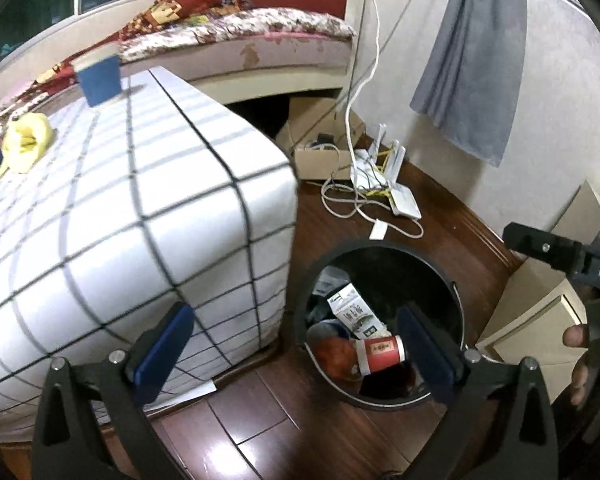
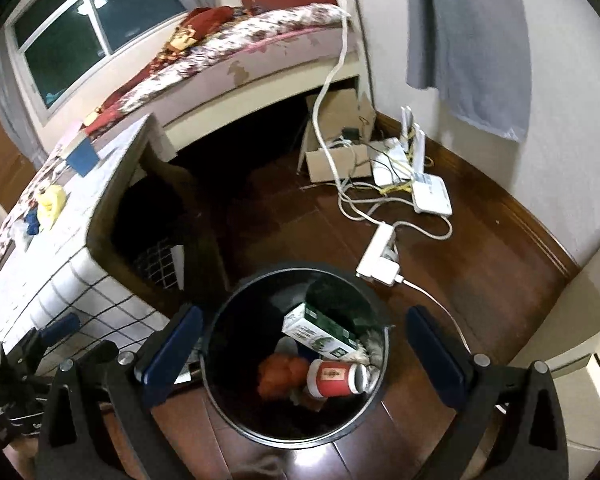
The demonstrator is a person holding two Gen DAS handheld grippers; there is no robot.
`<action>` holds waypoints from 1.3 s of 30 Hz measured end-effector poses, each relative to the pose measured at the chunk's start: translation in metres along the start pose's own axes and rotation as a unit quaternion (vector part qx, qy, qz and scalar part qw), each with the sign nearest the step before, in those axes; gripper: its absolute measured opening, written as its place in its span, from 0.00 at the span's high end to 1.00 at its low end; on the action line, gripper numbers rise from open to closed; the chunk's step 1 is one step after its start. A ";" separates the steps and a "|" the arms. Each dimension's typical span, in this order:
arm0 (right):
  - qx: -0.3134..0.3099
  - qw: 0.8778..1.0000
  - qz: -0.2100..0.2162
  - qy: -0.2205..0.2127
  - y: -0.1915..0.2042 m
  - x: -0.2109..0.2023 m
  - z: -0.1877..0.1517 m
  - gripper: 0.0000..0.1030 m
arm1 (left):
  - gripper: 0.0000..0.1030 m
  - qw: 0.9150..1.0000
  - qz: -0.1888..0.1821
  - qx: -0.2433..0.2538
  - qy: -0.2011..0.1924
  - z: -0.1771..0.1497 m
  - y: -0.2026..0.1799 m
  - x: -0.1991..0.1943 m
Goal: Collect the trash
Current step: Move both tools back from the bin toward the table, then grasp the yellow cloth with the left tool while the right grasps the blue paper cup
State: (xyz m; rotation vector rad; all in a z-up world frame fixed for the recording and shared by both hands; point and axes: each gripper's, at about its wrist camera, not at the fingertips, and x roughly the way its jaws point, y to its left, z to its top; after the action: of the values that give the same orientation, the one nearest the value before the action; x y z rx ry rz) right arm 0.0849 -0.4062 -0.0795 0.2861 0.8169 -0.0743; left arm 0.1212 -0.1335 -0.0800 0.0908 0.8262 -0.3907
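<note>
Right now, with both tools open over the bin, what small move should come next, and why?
Probably swing the left tool back toward the checked table: both tools are open and empty, the cup and carton already lie in the bin, and a yellow crumpled item sits on the tabletop.

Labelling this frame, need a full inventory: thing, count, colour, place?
bin: 1, black, floor by table
cup: 1, red-white, in bin
carton: 1, green-white, in bin
orange wad: 1, in bin
table: 1, checked cloth
blue box: 1, on table
yellow item: 1, on table
routers: white, floor by wall
power strip: 1, white, floor
left gripper: fingers open, empty
right gripper: fingers open, above bin
</note>
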 end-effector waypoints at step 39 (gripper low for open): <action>-0.275 0.952 0.102 -0.086 0.337 0.046 0.129 0.01 | 0.12 0.970 0.193 -0.122 -0.086 0.092 0.271 -0.058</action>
State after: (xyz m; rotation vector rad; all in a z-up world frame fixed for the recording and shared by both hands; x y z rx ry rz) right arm 0.2667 -0.1167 0.0452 -0.1647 0.6004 0.3159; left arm 0.2511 0.1136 0.0058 -0.0127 0.6605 0.0713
